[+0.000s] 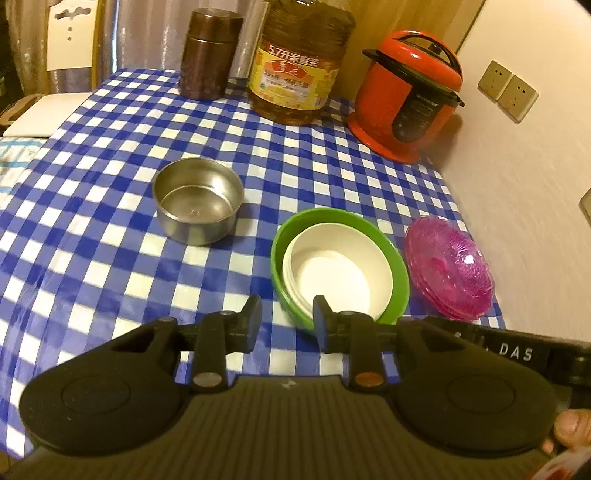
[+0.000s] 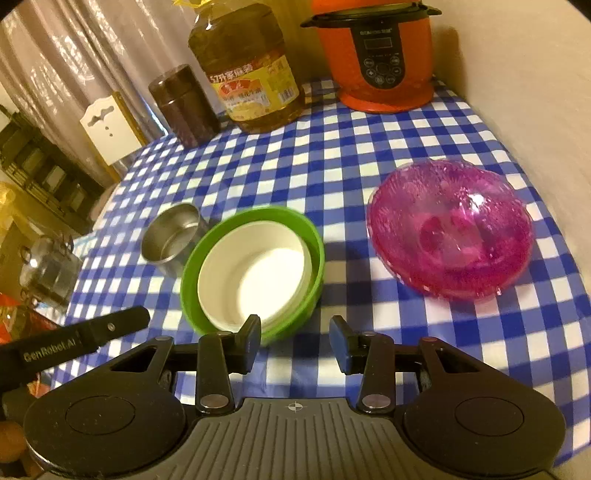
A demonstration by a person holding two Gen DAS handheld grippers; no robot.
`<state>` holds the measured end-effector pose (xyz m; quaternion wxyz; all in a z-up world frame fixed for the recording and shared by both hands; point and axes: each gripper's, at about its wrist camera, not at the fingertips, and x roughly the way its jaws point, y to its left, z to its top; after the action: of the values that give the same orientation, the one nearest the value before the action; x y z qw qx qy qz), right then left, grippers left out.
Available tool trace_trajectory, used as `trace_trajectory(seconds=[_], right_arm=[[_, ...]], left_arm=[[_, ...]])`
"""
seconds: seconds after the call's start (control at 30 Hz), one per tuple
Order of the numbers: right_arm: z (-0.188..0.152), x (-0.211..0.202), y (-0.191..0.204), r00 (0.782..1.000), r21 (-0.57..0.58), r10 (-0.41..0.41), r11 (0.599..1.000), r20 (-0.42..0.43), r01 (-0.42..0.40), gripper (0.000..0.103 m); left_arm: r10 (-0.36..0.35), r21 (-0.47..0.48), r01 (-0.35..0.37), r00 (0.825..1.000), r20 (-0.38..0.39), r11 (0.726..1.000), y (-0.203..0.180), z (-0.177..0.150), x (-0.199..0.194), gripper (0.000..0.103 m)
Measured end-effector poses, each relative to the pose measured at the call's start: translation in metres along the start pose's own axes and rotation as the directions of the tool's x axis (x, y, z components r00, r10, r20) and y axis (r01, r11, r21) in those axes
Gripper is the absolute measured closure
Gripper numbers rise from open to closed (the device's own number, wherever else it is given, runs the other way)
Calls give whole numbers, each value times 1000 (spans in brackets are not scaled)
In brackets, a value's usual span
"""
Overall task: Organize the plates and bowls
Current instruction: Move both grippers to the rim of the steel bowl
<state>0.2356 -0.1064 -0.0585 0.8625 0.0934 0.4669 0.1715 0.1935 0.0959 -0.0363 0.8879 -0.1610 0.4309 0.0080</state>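
Observation:
A green bowl (image 1: 397, 273) with a white bowl (image 1: 332, 269) nested inside sits on the blue checked tablecloth (image 1: 110, 236). A steel bowl (image 1: 197, 201) stands to its left and a stack of pink glass dishes (image 1: 448, 267) to its right. My left gripper (image 1: 286, 325) is open and empty, just in front of the green bowl's near rim. In the right wrist view the green bowl (image 2: 314, 236), white bowl (image 2: 255, 280), steel bowl (image 2: 171, 236) and pink dishes (image 2: 450, 243) show too. My right gripper (image 2: 295, 341) is open and empty, near the green bowl's right edge.
At the back of the table stand a brown canister (image 1: 208, 55), a large oil jug (image 1: 299, 62) and a red pressure cooker (image 1: 404, 98). A wall (image 1: 524, 192) with sockets borders the right side. A white chair (image 1: 70, 33) stands at far left.

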Motion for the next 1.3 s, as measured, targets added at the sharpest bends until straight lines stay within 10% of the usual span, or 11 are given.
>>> trace_trajectory(seconds=[1.3], right_arm=[[-18, -8, 30, 1000, -78, -5, 997, 1, 5, 61]], left_arm=[[92, -110, -88, 995, 33, 990, 65, -14, -35, 61]])
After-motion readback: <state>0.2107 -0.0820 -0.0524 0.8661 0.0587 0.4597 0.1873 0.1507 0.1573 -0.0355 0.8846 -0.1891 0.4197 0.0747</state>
